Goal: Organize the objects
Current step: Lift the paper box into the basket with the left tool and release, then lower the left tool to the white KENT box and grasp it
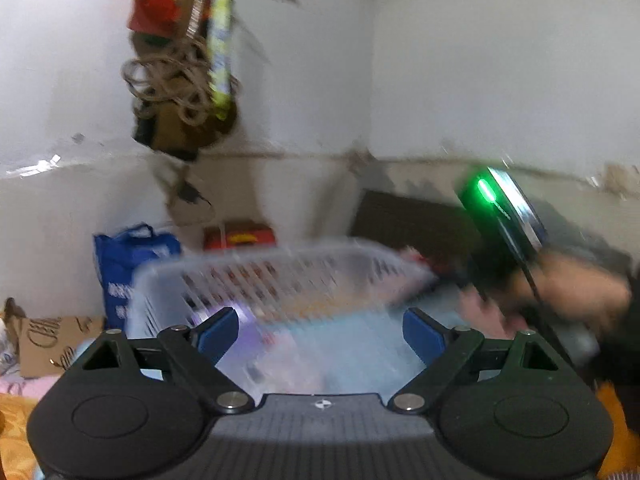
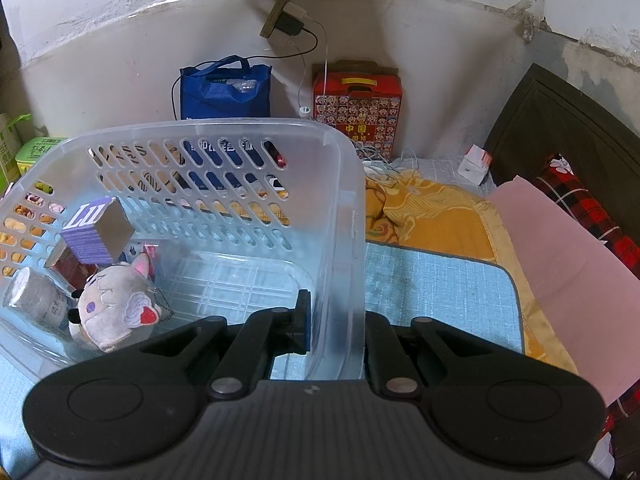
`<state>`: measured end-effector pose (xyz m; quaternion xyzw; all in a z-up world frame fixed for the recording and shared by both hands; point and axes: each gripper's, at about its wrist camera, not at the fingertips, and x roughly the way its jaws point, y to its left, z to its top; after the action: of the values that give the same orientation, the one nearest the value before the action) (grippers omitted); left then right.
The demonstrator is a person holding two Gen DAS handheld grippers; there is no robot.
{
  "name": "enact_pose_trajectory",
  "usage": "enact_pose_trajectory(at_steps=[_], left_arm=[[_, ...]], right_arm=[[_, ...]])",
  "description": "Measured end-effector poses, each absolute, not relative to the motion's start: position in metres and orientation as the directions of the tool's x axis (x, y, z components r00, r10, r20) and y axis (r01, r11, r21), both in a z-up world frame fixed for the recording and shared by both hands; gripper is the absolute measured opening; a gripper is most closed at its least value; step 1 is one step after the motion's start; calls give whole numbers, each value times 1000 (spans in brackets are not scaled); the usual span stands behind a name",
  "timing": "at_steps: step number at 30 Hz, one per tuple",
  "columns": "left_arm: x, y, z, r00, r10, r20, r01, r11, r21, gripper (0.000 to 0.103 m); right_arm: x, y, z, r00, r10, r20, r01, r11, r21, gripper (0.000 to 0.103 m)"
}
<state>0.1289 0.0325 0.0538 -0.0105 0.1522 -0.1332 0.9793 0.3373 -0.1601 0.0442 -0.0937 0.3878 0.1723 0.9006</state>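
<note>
A clear plastic basket (image 2: 344, 184) sits on a light blue mat (image 2: 432, 280). It holds a purple box (image 2: 98, 236), a grey plush toy (image 2: 116, 308), a clear bottle (image 2: 36, 300) and a red packet. My right gripper (image 2: 334, 320) is shut on the basket's right wall, one finger inside and one outside. In the blurred left wrist view the basket (image 1: 280, 276) lies ahead of my left gripper (image 1: 320, 330), which is open and empty. The right device (image 1: 504, 216) with a green light shows there at the right.
A blue bag (image 2: 224, 88) and a red printed box (image 2: 356, 108) stand against the back wall. A yellow blanket (image 2: 432, 208), a pink sheet (image 2: 568, 264), a plaid pillow (image 2: 592, 208) and a dark headboard (image 2: 568, 120) lie to the right. A green box (image 2: 36, 152) stands far left.
</note>
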Motion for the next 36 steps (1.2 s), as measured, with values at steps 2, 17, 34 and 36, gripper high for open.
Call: enact_pose_trajectory(at_steps=[2,17,34,36], left_arm=[[112,17,35,918,-266,-293,272,962,-22,96],[103,-34,-34,838,-363,-408,387,922,-25,96],[108,-17,-36,837,-369,-405,356,928,-110,62],[107,-10,-34,841,-361,-403,344,932,-118,62]], right_arm=[[337,-160,44,641,238,-730,-382,924,-35,8],[336,-162,44,640,236,-731,-383,923,-37,8],[337,-161,46,638,236,-733,-388,921,-40,8],[337,-161,46,637,237,-733,-388,921,-40,8]])
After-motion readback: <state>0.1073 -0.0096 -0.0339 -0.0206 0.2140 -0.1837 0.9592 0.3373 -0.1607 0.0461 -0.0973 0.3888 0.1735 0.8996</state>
